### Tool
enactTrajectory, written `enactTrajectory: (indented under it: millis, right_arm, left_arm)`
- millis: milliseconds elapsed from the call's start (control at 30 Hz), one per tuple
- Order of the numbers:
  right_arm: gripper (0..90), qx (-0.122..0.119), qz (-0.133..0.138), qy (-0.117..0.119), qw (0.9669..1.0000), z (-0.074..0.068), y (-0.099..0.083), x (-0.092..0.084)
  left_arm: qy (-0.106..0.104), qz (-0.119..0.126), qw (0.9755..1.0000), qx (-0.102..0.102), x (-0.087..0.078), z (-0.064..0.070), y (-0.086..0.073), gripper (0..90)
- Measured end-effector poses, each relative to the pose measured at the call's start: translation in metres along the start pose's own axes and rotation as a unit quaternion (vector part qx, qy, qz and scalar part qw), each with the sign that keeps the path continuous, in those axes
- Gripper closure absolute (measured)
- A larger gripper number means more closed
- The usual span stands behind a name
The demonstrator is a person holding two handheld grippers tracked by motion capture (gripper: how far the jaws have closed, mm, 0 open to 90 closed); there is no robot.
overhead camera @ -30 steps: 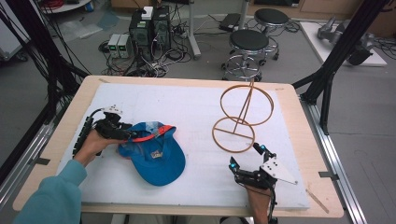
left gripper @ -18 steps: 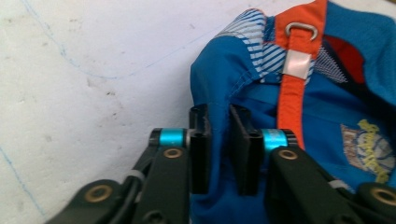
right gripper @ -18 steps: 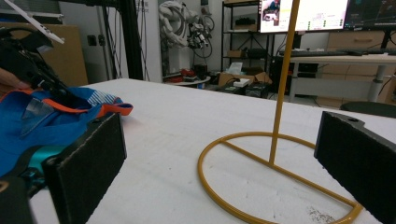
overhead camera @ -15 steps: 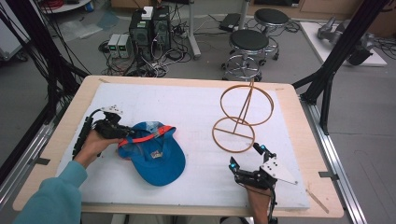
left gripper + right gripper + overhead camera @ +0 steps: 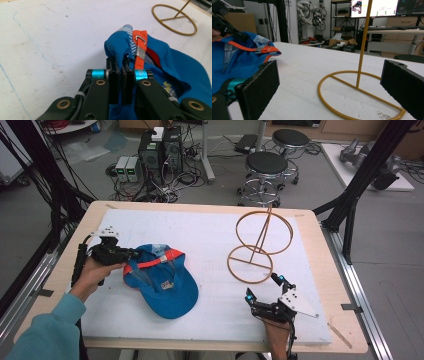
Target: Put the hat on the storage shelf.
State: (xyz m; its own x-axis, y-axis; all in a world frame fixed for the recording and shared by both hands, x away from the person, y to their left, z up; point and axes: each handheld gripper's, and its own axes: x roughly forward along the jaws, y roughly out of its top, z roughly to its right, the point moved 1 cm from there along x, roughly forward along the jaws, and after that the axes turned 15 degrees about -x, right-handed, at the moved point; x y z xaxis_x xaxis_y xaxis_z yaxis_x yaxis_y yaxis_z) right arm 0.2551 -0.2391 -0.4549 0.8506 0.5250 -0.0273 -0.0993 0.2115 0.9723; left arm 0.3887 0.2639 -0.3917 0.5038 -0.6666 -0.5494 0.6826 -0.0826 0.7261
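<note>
A blue cap (image 5: 162,280) with an orange strap lies left of centre on the white sheet, its brim toward the front. My left gripper (image 5: 131,254) has just been closing and is now shut on the cap's back edge (image 5: 121,47), pinching the blue fabric beside the strap buckle (image 5: 140,51) and lifting it a little. A gold wire stand (image 5: 260,245) with a ring base and an upright ring stands right of centre. My right gripper (image 5: 262,287) rests near the front edge, open, its pads (image 5: 260,86) facing the stand's base (image 5: 359,96) with nothing between them.
The white sheet (image 5: 210,232) covers most of a wooden table (image 5: 325,265). Black frame posts (image 5: 360,180) rise at the table's left and right. On the floor beyond stand stools (image 5: 265,167) and computer boxes (image 5: 160,147) with cables.
The left gripper has shut on the cap's back edge and risen slightly, pulling that edge up. The right gripper has stayed where it was.
</note>
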Motion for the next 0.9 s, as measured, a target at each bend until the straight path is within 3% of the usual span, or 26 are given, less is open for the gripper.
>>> enactTrajectory:
  millis: [67,333,700,900]
  right_arm:
    - [1.1,0.000,0.000,0.000,1.0000,0.000,0.000,0.000]
    - [1.1,-0.001,0.000,0.000,1.0000,0.000,0.000,0.000]
    - [1.1,-0.001,0.001,0.001,1.0000,0.000,0.000,0.000]
    - [1.1,0.000,0.000,0.000,1.0000,0.000,0.000,0.000]
  left_arm:
    - [-0.006,0.010,0.9999,0.000,-0.005,0.004,0.006,87.2]
    - [-0.011,0.044,0.9984,0.033,-0.027,0.027,0.036,87.4]
    - [0.002,0.093,0.9928,0.075,-0.070,0.060,0.080,87.4]
    - [0.015,0.101,0.9895,0.102,-0.086,0.077,0.094,87.5]
